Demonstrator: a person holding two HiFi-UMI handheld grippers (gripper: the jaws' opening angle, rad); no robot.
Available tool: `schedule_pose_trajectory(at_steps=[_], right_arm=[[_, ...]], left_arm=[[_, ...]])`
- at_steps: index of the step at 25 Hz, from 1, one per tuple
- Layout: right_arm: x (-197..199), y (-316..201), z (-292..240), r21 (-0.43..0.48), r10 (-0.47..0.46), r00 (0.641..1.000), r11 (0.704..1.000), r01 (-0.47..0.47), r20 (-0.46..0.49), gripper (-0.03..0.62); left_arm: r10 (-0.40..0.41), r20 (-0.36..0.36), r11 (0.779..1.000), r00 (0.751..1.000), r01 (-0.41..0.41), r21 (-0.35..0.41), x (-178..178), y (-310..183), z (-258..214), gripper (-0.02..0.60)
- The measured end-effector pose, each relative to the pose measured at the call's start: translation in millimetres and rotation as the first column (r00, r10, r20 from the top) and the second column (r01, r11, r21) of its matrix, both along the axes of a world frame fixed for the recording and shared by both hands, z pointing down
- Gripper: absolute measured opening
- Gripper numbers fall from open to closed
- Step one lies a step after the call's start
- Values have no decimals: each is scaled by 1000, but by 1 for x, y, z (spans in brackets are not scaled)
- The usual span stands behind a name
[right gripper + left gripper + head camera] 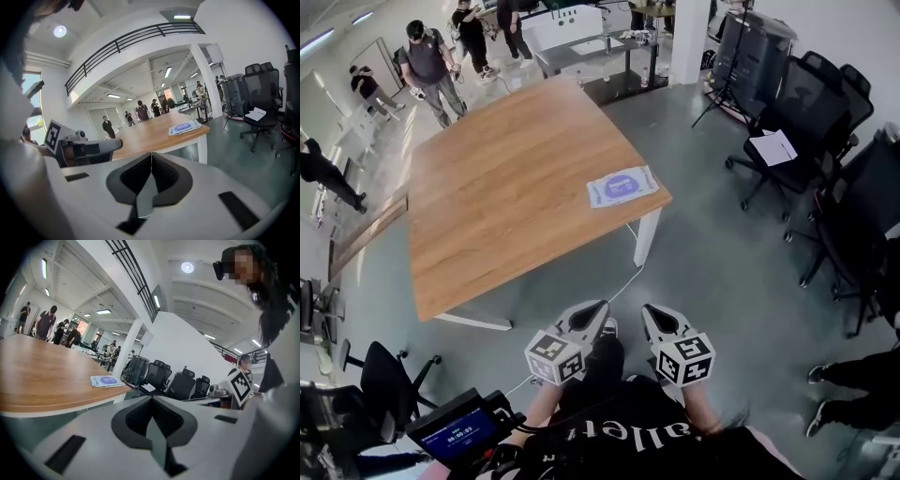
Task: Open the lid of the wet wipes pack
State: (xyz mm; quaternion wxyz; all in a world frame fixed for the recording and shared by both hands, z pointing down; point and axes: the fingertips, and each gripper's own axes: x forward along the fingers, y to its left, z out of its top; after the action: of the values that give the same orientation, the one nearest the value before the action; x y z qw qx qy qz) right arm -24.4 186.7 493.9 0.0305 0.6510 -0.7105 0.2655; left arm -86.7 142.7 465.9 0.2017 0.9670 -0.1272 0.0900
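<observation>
The wet wipes pack [622,186] is a flat pale blue pouch with a blue label, lying near the right corner of the wooden table [506,187]. It also shows far off in the left gripper view as the pack [107,380] and in the right gripper view as the pack [185,127]. Both grippers are held close to the person's body, well short of the table. My left gripper [589,317] is shut with nothing in it, pads together [151,413]. My right gripper [658,319] is shut and empty too [151,169].
Black office chairs [802,122] stand at the right, another chair [380,384] at the lower left. Several people [431,66] stand beyond the table's far end. A white table leg [645,234] and a cable run below the near corner. Grey floor lies between me and the table.
</observation>
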Motion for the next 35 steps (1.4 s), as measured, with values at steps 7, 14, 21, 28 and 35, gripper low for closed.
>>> schedule_pose_trajectory(at_steps=[7,14,21,28,35], right_arm=[[20,-81,-10,-1,18,1000,1000,-18,6,11],[50,-137,-13,-23,93,996,995,-93,-10,11],[68,-169,-9,-55,133,991,989,-135,-35,11],[94,-181,-5,-91,150,988,984,-152,-30,11],[130,-224,-1,-101,102,994,989,-105,-33,11]], left_arm=[[22,-1,1000,1000,-22,-12,28,-85,-6,2],[86,-20,996,996,-86,-20,59,-149,-9,2],[90,-36,994,995,-93,-64,71,-194,5,2],[53,-24,993,998,-56,-100,72,-210,12,2],[-69,6,992,998,69,-101,81,-257,16,2]])
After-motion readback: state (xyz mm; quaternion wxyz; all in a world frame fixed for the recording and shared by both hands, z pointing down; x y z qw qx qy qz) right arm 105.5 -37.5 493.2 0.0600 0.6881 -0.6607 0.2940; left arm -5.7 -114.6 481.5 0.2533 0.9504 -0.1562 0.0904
